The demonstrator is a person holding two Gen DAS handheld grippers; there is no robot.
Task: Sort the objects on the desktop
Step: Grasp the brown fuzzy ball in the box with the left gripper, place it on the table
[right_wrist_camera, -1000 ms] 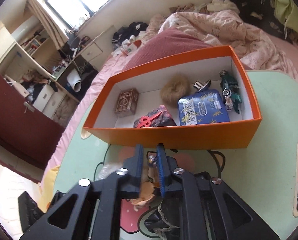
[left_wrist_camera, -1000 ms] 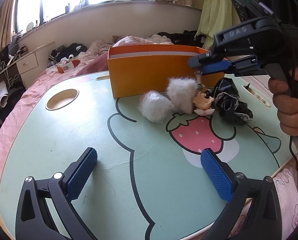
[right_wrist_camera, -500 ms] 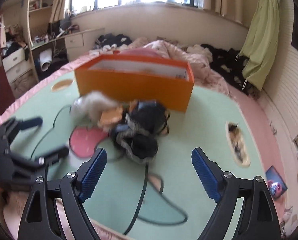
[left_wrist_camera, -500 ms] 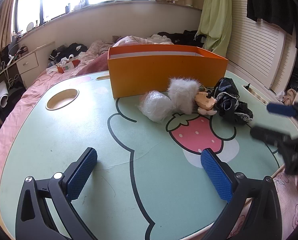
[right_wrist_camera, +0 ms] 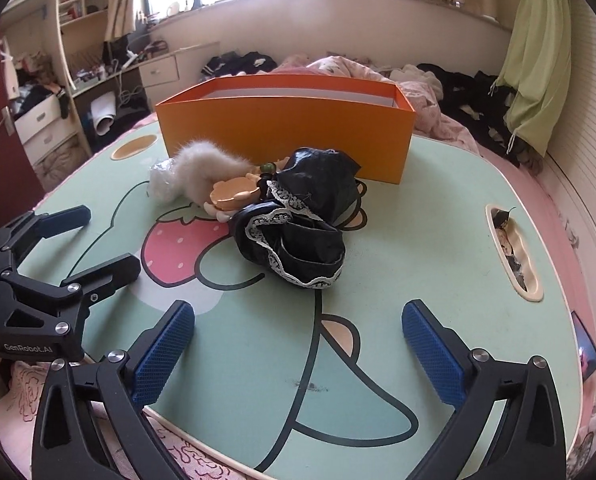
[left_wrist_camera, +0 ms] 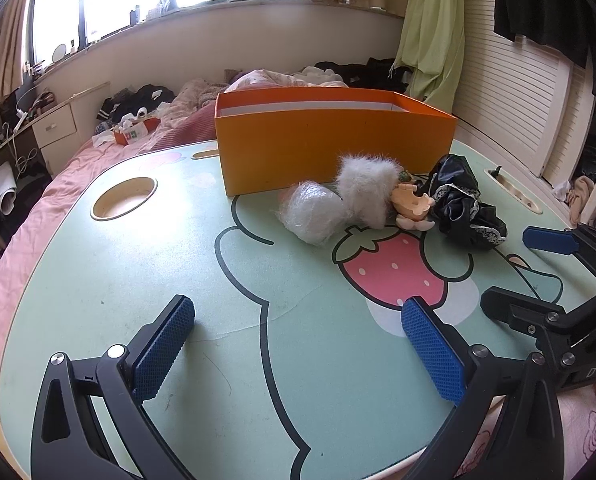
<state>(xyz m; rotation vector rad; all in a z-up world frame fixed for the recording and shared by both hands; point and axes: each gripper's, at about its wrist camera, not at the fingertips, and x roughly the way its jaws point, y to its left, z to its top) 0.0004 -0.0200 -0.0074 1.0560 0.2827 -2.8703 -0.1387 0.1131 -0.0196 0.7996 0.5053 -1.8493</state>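
A cluttered bedroom surrounds a mint-green tabletop (right_wrist_camera: 438,240) printed with a strawberry cartoon. At the bottom of the right view the right tool (right_wrist_camera: 298,356) is opening toward full spread, with nothing between its pads. The left tool (left_wrist_camera: 298,344), lower centre of its own view, also gapes wide and empty.

Mid-frame lies the unsorted pile: black cloth (right_wrist_camera: 302,224) nearest, doll (right_wrist_camera: 234,196), fur (right_wrist_camera: 206,168) and wrap ball (right_wrist_camera: 162,184) to its left. The box (right_wrist_camera: 286,136) stands just behind.

The cloth looks the best next pick: drop over its bunched middle so it lifts in one. Bare tabletop ahead gives room to approach; the front box wall must be cleared, and the slot (right_wrist_camera: 514,252) at right avoided.
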